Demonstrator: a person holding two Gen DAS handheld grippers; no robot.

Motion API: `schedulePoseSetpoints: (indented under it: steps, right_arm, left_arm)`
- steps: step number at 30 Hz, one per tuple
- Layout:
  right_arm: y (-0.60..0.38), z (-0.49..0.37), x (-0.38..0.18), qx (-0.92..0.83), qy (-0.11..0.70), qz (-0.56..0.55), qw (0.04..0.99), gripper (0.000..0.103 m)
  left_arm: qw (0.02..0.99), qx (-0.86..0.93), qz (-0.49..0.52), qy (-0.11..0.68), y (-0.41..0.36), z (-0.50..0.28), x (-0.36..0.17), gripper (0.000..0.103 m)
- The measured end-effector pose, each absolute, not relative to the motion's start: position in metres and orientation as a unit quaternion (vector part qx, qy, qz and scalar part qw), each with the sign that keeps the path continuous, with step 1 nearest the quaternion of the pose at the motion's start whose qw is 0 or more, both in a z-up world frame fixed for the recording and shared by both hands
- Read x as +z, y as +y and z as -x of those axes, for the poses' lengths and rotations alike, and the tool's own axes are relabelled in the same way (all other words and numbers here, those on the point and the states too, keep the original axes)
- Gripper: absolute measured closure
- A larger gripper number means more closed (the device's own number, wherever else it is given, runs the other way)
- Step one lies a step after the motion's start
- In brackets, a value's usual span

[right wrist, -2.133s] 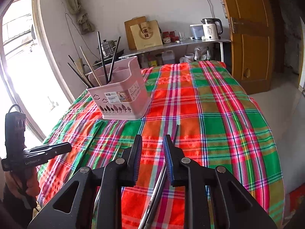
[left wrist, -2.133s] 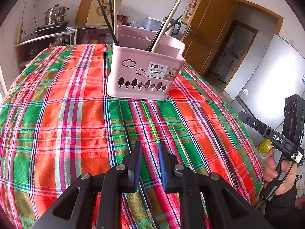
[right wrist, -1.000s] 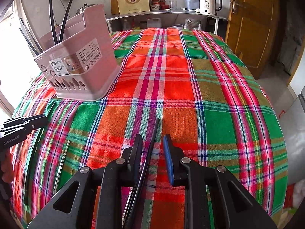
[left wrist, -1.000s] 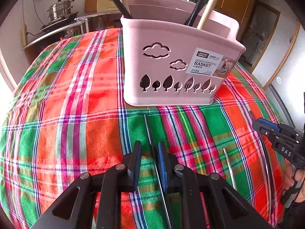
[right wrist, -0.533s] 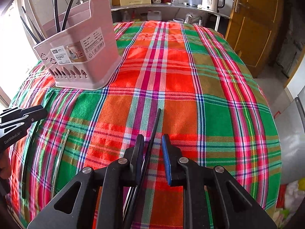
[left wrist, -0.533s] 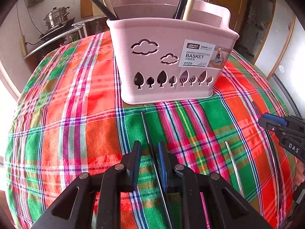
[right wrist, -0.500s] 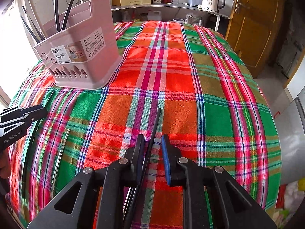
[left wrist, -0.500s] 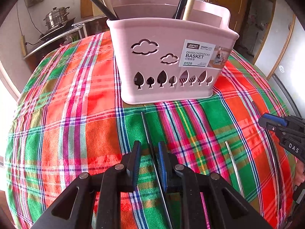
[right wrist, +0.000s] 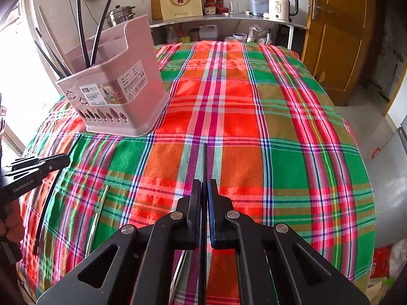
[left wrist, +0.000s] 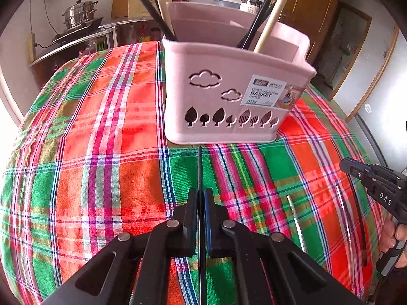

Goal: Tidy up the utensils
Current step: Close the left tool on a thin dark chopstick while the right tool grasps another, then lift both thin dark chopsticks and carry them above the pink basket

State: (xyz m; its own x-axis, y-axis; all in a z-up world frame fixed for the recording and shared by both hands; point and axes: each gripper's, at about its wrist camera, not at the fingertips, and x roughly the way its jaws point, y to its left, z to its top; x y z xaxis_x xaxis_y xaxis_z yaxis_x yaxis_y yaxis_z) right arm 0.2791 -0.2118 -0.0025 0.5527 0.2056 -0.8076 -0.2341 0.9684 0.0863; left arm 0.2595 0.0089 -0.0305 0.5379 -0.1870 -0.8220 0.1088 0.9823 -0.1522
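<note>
A pink chopstick basket [left wrist: 236,94] stands on the plaid tablecloth and holds several black and wooden chopsticks; it also shows in the right wrist view [right wrist: 114,94]. My left gripper [left wrist: 200,195] is shut on a black chopstick [left wrist: 200,167] that points at the basket's base. My right gripper [right wrist: 204,188] is shut on another black chopstick [right wrist: 204,160], right of the basket. A silver chopstick [left wrist: 295,218] and a black chopstick [left wrist: 356,216] lie on the cloth between the grippers. The silver one also shows in the right wrist view [right wrist: 98,211].
The round table's cloth [right wrist: 254,101] drops off at the near and side edges. A shelf with a kettle [right wrist: 279,5], jars and a paper bag stands behind the table. A steamer pot [left wrist: 78,16] sits at the back left. A wooden door [right wrist: 338,38] is at the right.
Both grippers have closed on their black chopsticks, which now run straight between the jaws. The left gripper has shifted slightly, bringing the basket nearer.
</note>
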Motion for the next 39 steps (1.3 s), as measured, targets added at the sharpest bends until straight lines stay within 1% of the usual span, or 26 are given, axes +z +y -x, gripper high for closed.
schedulePoseSetpoints:
  steps: [13, 20, 28, 39]
  right_arm:
    - [-0.211, -0.265, 0.074, 0.150, 0.364, -0.002, 0.919, 0.098]
    - [-0.209, -0.254, 0.109, 0.162, 0.323, -0.004, 0.933, 0.098]
    - [-0.201, -0.240, 0.135, 0.178, 0.288, 0.001, 0.941, 0.098]
    - [-0.186, -0.225, 0.149, 0.204, 0.269, 0.007, 0.941, 0.098]
  left_arm:
    - [0.912, -0.132, 0.073, 0.381, 0.023, -0.239, 0.066, 0.099]
    - [0.925, -0.137, 0.077, 0.346, 0.031, -0.228, 0.101, 0.099]
    - [0.933, -0.146, 0.066, 0.321, 0.028, -0.210, 0.126, 0.099]
    - [0.935, -0.148, 0.053, 0.318, 0.028, -0.196, 0.134, 0.099]
